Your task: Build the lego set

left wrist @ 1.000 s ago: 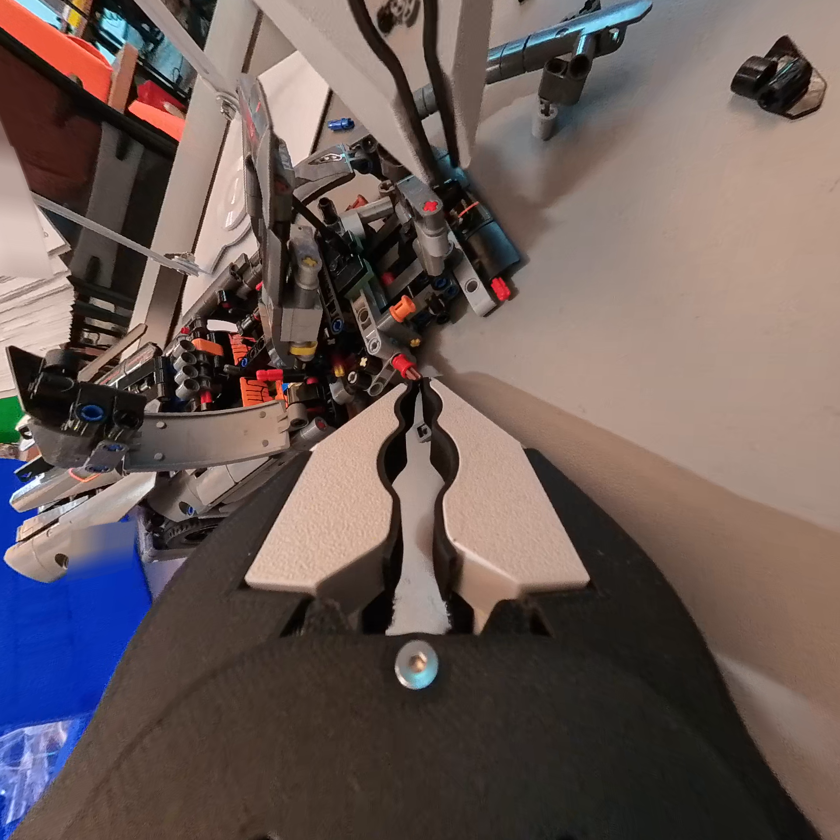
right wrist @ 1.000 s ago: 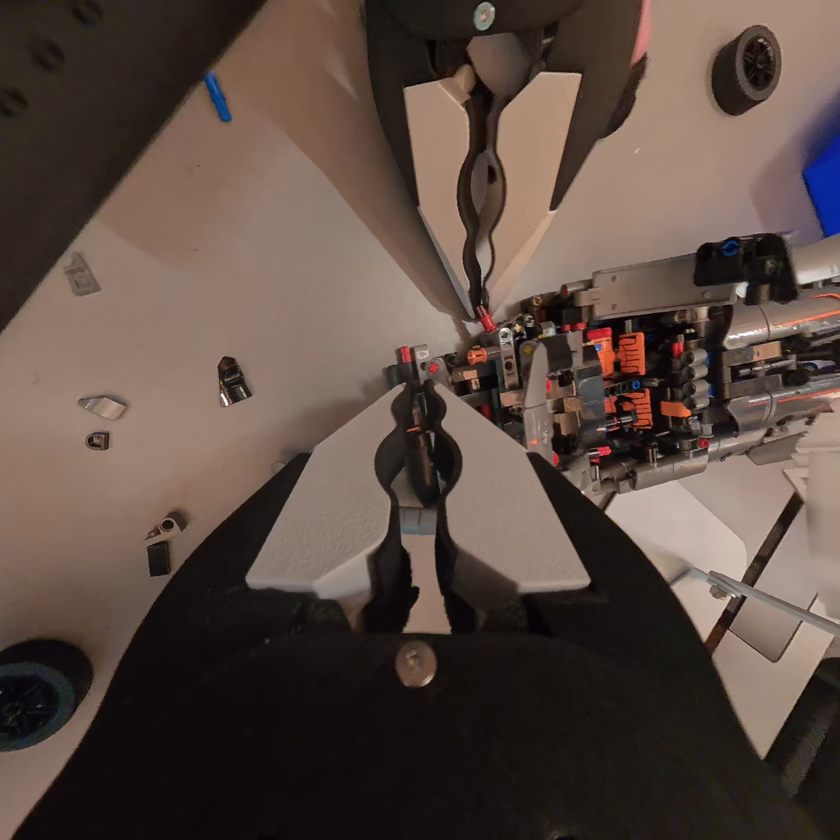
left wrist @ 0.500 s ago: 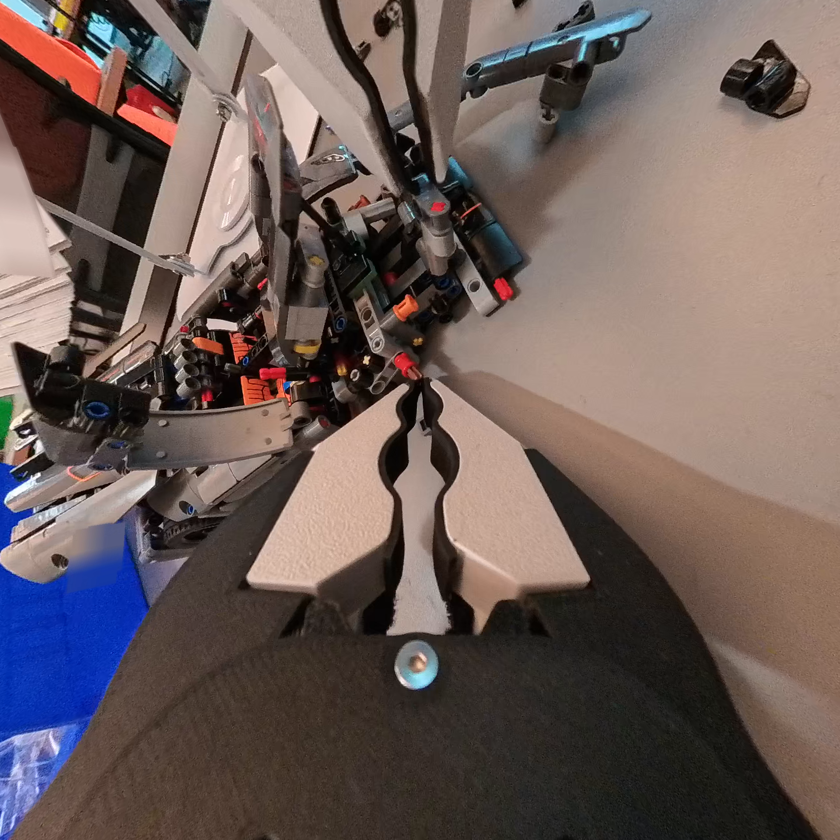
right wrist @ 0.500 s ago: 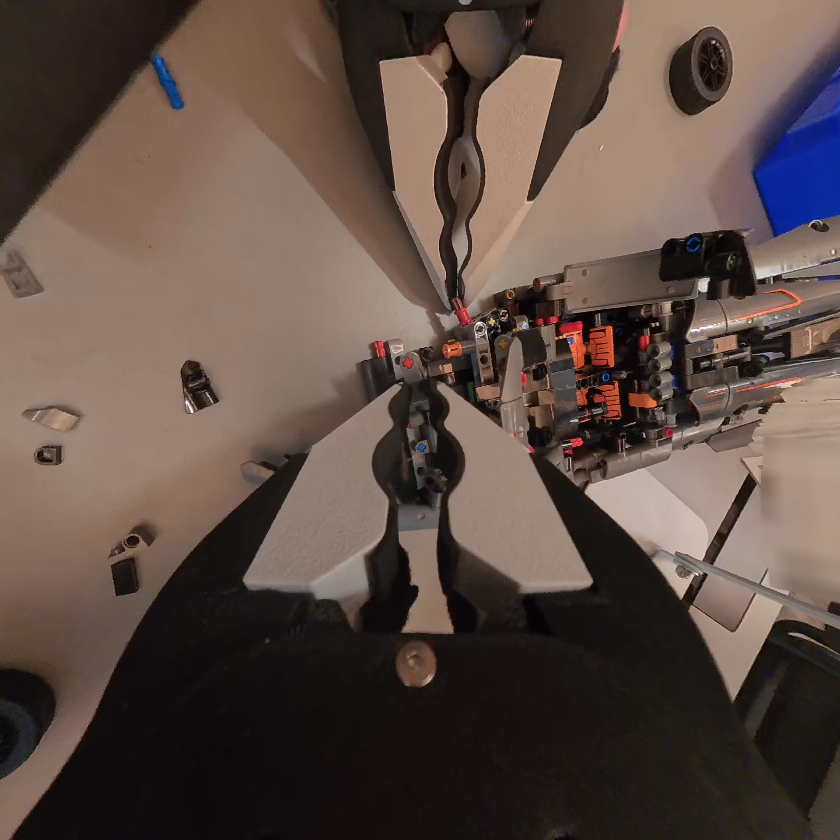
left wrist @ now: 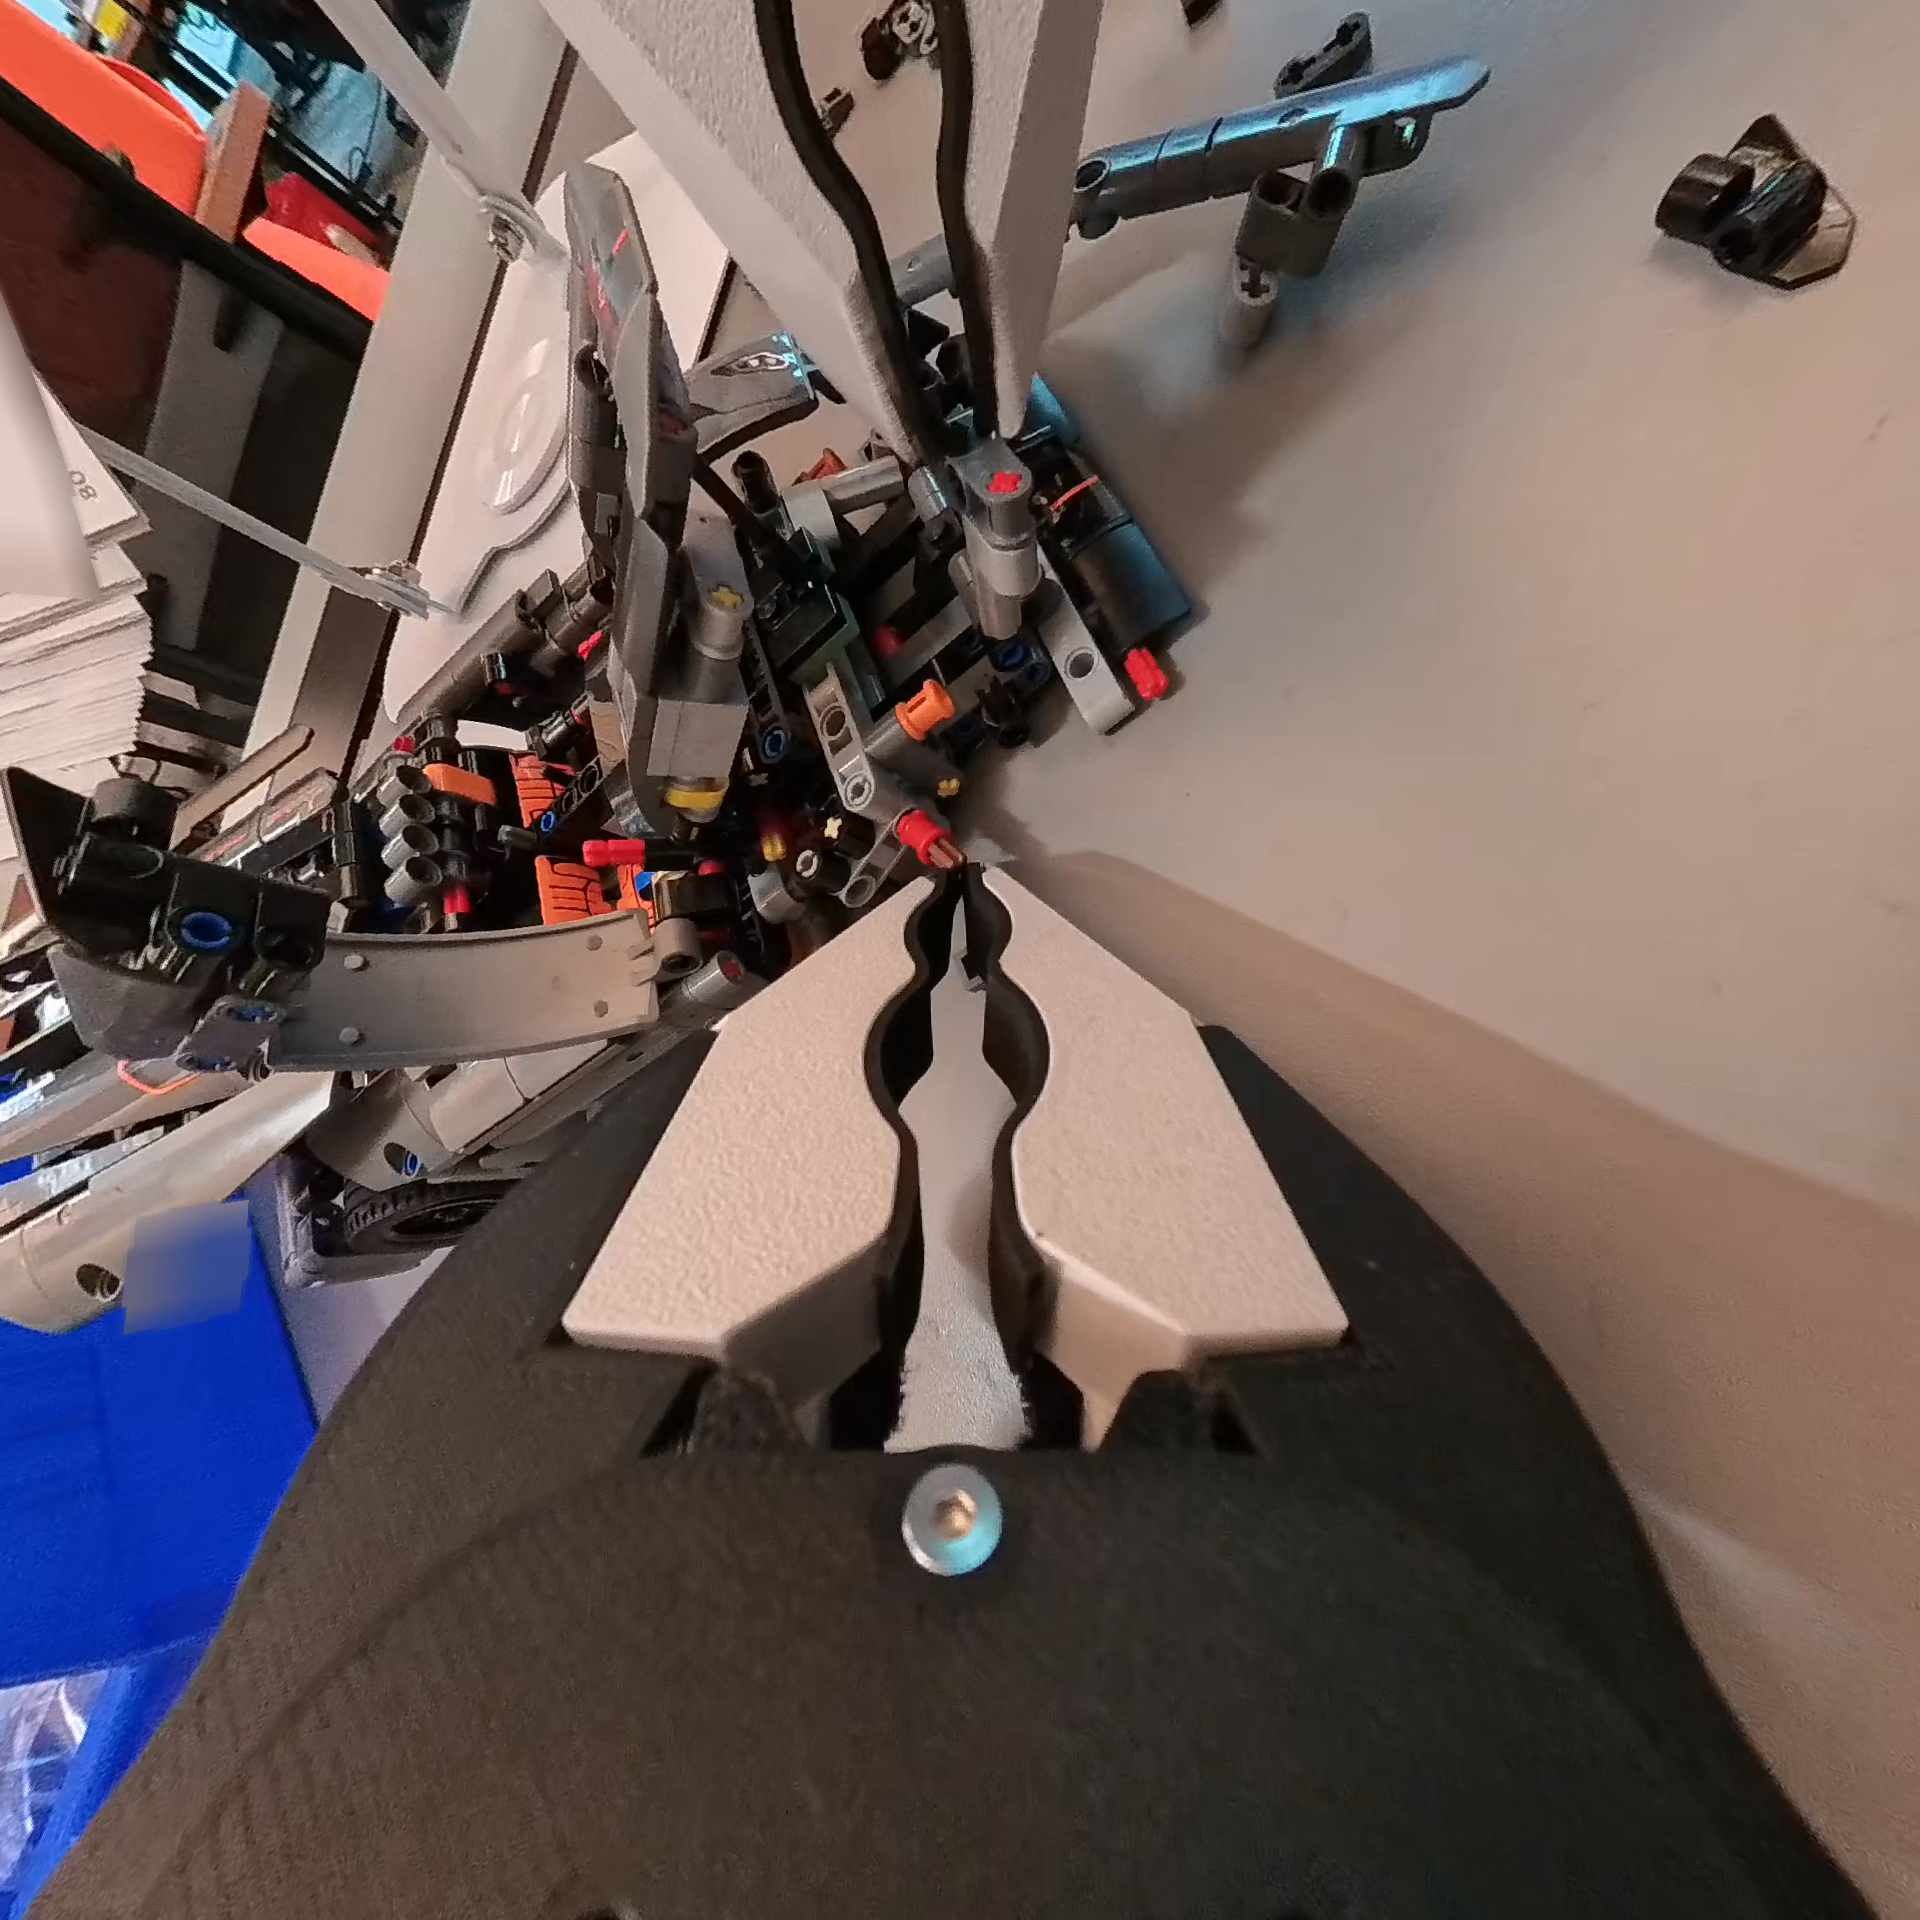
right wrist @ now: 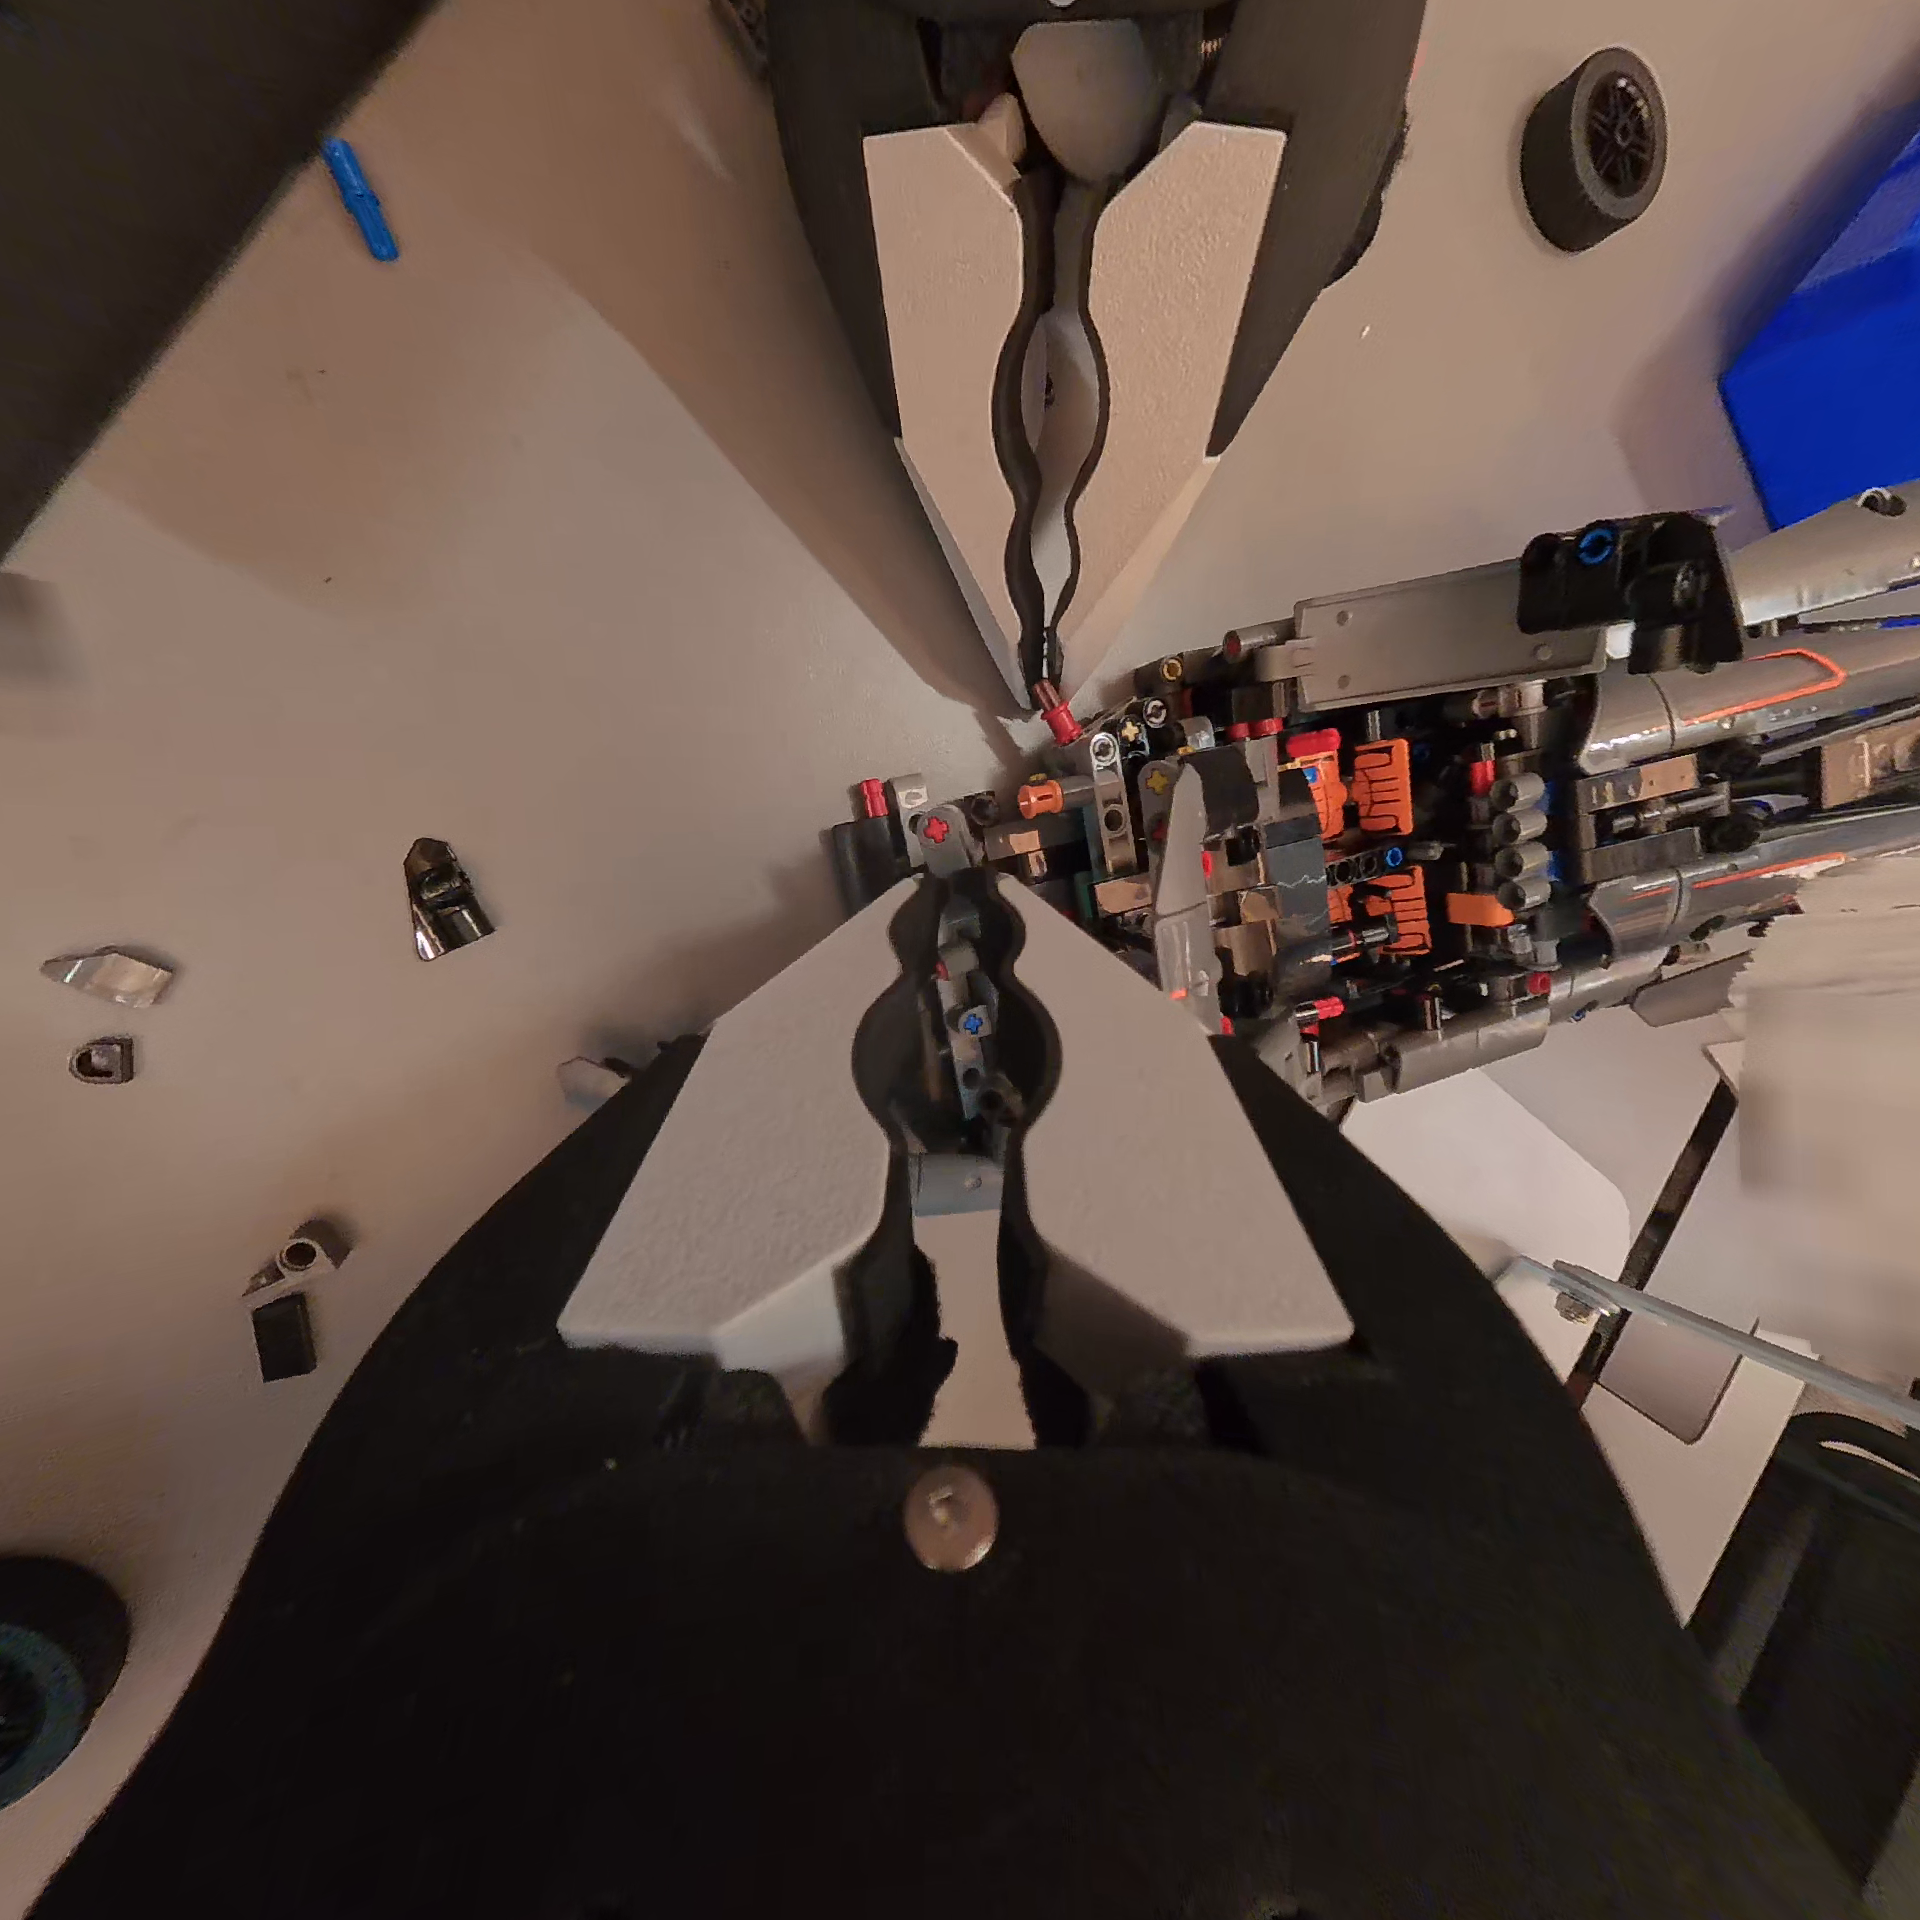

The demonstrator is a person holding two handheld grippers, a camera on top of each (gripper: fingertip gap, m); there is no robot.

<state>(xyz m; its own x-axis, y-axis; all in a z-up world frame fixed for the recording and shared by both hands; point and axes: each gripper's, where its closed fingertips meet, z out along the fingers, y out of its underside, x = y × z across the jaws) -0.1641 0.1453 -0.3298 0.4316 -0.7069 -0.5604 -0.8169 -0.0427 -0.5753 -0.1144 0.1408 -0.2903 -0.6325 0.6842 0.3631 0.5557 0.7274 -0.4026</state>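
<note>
A partly built grey, black and orange lego car (left wrist: 623,831) lies on the white table and also shows in the right wrist view (right wrist: 1455,831). My left gripper (left wrist: 961,878) is shut, its tips pinching a small red pin (left wrist: 928,834) that sticks out of the car's front corner. From the right wrist view the left gripper (right wrist: 1044,675) comes in from above onto that red pin (right wrist: 1058,719). My right gripper (right wrist: 956,883) is shut on a grey beam (right wrist: 966,1023) at the car's front end. It also shows in the left wrist view (left wrist: 966,457).
Loose parts lie on the table: a blue pin (right wrist: 358,197), a black wheel (right wrist: 1595,145), small dark pieces (right wrist: 447,899), a clear piece (right wrist: 109,977), a long grey part (left wrist: 1278,135) and a black part (left wrist: 1756,213). A blue bin (right wrist: 1839,364) stands beside the car. Spacing between my two grippers at the tips: around 7 cm.
My right gripper has slid forward along the car's front end, so the grey beam now sits deeper between its fingers. My left gripper has stayed on the red pin.
</note>
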